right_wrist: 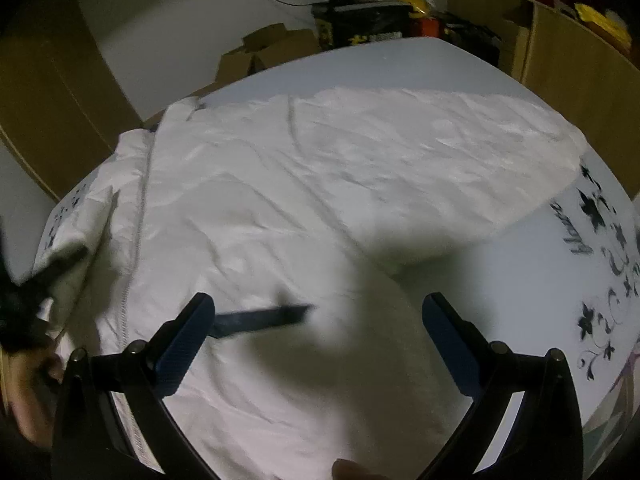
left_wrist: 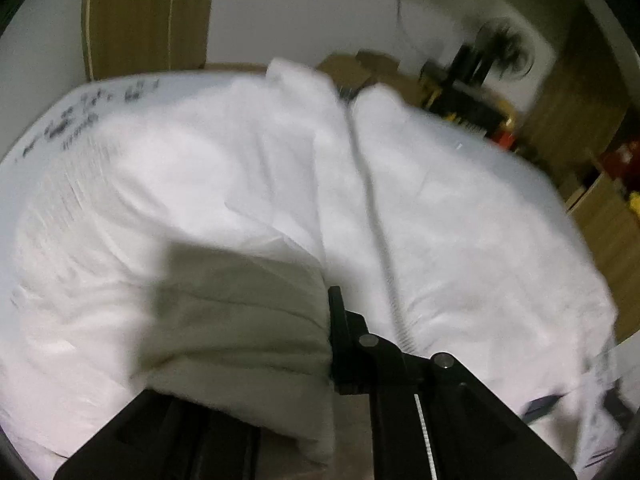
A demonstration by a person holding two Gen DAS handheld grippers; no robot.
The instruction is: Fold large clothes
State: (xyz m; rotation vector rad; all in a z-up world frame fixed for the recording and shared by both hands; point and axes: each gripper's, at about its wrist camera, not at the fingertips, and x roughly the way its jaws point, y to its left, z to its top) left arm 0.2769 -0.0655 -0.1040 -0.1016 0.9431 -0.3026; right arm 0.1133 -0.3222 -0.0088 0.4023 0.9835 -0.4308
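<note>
A large white zip-up jacket point(right_wrist: 320, 184) lies spread on a white table point(right_wrist: 400, 68) with black flower print. In the left wrist view the jacket point(left_wrist: 460, 208) fills the frame, its zipper point(left_wrist: 372, 200) running up the middle. My left gripper point(left_wrist: 326, 344) is shut on a bunched fold of the white jacket, which hides the left finger. It also shows blurred in the right wrist view point(right_wrist: 48, 276) at the jacket's left edge. My right gripper point(right_wrist: 316, 344) is open and empty above the jacket's near part, with a dark strip point(right_wrist: 260, 320) between its fingers.
Cardboard boxes point(right_wrist: 272, 52) stand behind the table. A black and yellow box point(right_wrist: 360, 28) and a fan point(left_wrist: 504, 48) are at the back. A wooden door point(left_wrist: 148, 16) is at the far left. A cardboard box point(right_wrist: 568, 52) is on the right.
</note>
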